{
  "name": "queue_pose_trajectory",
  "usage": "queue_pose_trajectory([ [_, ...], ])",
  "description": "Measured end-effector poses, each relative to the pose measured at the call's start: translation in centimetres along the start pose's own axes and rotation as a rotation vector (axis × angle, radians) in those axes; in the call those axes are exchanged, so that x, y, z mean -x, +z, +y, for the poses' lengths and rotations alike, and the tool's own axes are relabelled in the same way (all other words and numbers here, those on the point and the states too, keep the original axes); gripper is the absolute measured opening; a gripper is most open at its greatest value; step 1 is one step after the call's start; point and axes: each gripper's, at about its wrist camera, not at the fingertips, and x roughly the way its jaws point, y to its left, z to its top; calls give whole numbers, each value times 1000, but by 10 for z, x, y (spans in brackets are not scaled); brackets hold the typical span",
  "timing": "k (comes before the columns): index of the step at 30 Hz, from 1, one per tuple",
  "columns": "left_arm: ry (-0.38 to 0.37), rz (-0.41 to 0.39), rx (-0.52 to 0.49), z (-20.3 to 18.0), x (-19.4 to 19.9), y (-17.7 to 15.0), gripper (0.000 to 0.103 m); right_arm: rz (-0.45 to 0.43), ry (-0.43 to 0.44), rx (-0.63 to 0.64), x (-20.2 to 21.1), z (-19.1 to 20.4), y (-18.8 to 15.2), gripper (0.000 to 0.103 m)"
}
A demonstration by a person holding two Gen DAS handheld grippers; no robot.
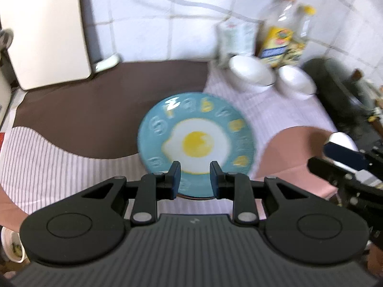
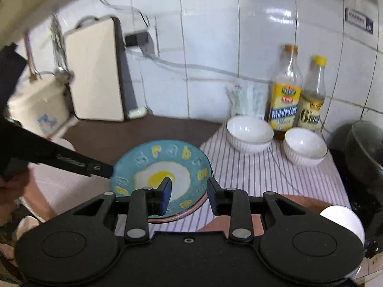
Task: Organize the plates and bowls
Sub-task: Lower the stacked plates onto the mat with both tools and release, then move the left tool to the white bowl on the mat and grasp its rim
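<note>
A blue plate with a fried-egg picture (image 1: 195,138) lies on the counter, also in the right wrist view (image 2: 162,167), with a pinkish rim of something beneath it. My left gripper (image 1: 195,179) is open, its fingers over the plate's near edge. My right gripper (image 2: 189,195) is open, its left finger (image 2: 165,196) over the plate's near right edge. Two white bowls (image 2: 249,132) (image 2: 304,148) stand upright on a striped cloth (image 2: 263,174) at the back right; they also show in the left wrist view (image 1: 250,73) (image 1: 295,82). The right gripper shows at the left wrist view's right edge (image 1: 344,157).
Two oil bottles (image 2: 284,95) (image 2: 312,100) and a small packet (image 2: 246,98) stand against the tiled wall. A cream cutting board (image 2: 95,71) leans at the back left beside a white pot (image 2: 38,107). A dark wok (image 2: 363,148) sits at the right. A pink cloth (image 1: 294,153) lies front right.
</note>
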Motion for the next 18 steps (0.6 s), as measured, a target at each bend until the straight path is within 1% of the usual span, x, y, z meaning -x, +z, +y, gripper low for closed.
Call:
queue_pose_trajectory([
  [2, -24, -9, -18, -12, 13, 1, 27, -19, 4, 12, 17, 0, 3, 37],
  [4, -53, -20, -41, -26, 25, 1, 30, -32, 3, 15, 30, -3, 2, 39],
  [7, -85, -41, -76, -44, 37, 0, 35, -46, -26, 34, 42, -11, -8, 42],
  [9, -104, -56, -101, -56, 41, -2, 38, -53, -52, 37, 49, -19, -17, 42],
  [11, -128, -72, -120, -68, 42, -4, 40, -62, -66, 33, 55, -29, -28, 43],
  [16, -194, -87, -147, -100, 33, -7, 42, -103, -101, 8, 71, -58, -56, 52],
  [17, -205, -90, -155, -107, 29, -8, 43, -112, -112, -4, 74, -64, -62, 53],
  [18, -214, -92, -162, -114, 26, -9, 47, -120, -128, -14, 76, -71, -67, 55],
])
